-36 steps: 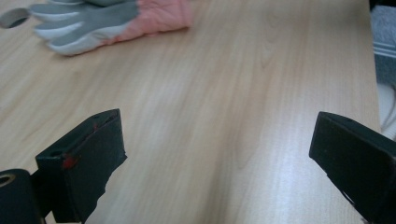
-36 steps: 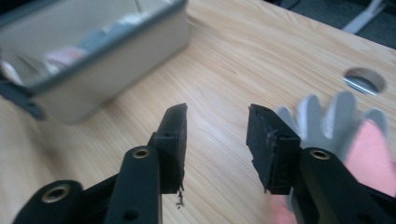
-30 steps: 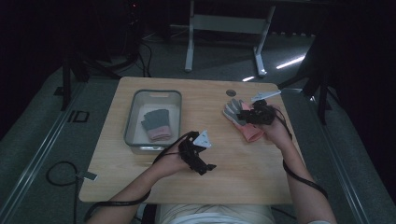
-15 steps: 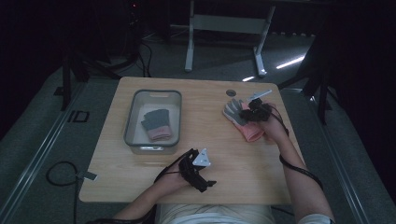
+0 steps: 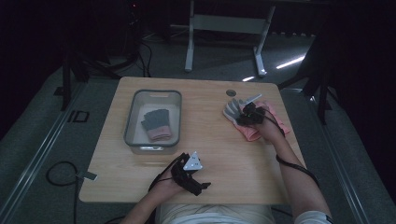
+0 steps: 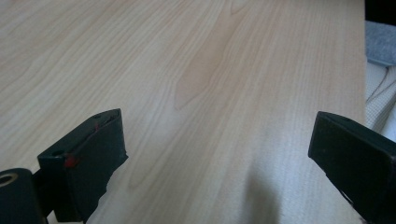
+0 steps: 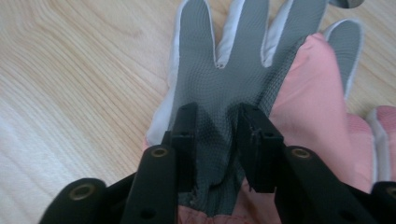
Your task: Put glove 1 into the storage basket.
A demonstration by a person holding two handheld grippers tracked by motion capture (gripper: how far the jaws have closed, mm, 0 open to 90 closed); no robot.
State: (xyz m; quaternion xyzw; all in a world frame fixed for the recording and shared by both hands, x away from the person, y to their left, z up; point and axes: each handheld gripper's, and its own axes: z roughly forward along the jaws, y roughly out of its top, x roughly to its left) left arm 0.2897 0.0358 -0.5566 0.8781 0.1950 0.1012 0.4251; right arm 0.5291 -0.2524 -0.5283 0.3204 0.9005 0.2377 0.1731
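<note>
R gripper (image 7: 215, 135) had its jaws pinched on the grey glove (image 7: 233, 70), w/ pink fabric (image 7: 313, 107) just beside. L gripper (image 6: 224, 154) sat over bare table (image 6: 187, 70), jaws wide apart.

Dark glove (image 5: 156, 124) in grey bin (image 5: 132, 115)
</note>
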